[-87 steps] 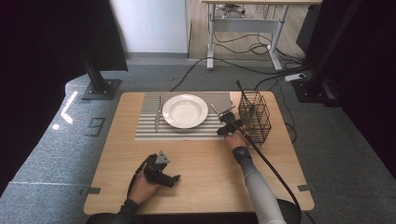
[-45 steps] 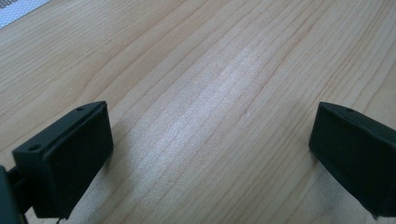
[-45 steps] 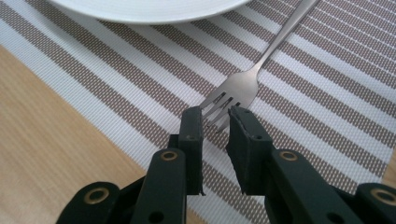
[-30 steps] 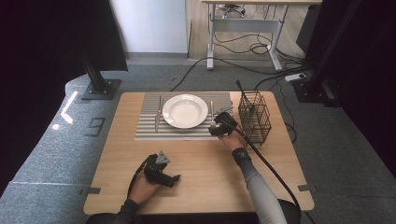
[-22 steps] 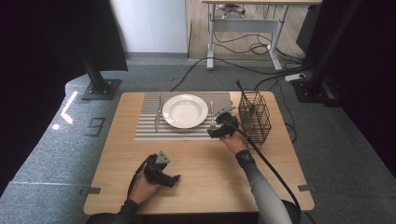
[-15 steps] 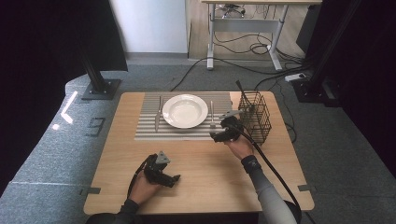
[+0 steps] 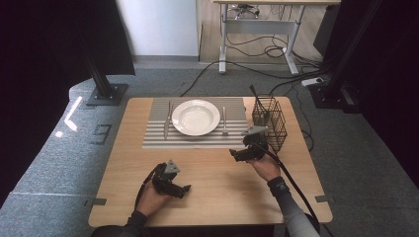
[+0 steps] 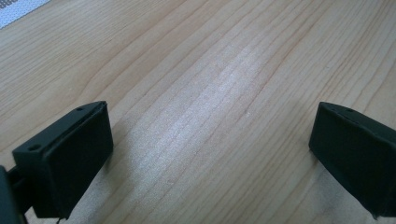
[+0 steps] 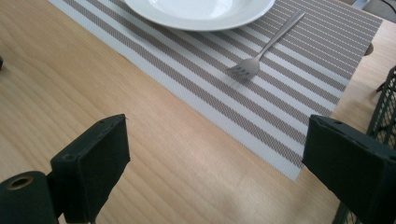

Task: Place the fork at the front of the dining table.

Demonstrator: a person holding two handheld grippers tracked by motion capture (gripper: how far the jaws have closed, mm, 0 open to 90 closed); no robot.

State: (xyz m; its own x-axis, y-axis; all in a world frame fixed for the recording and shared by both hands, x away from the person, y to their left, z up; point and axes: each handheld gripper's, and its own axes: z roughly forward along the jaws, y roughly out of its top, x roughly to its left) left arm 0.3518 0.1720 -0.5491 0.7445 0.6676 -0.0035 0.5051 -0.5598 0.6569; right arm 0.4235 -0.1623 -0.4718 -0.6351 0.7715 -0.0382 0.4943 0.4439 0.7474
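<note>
A white plate (image 7: 196, 117) sits in the middle of a striped placemat (image 7: 153, 138). A knife (image 7: 168, 121) lies to its left and a fork (image 7: 224, 121) to its right. In the right gripper view the fork (image 9: 266, 46) lies on the placemat (image 9: 280, 107) beyond the jaws, apart from them. My right gripper (image 7: 236, 155) (image 9: 215, 158) hovers over bare wood just in front of the mat's near right corner. It is open, its jaws have just been opening, and nothing is between them. My left gripper (image 7: 184, 190) (image 8: 210, 154) rests open over bare wood at the near left.
A black wire basket (image 7: 269, 121) stands at the right of the mat with a dark utensil sticking up in it; its mesh (image 9: 387, 116) is close to the right jaw. The wooden table (image 7: 217, 197) ends near both forearms.
The right gripper has drawn back from the fork on the placemat toward the near side of the table, and its jaws have widened. The left gripper has stayed put.
</note>
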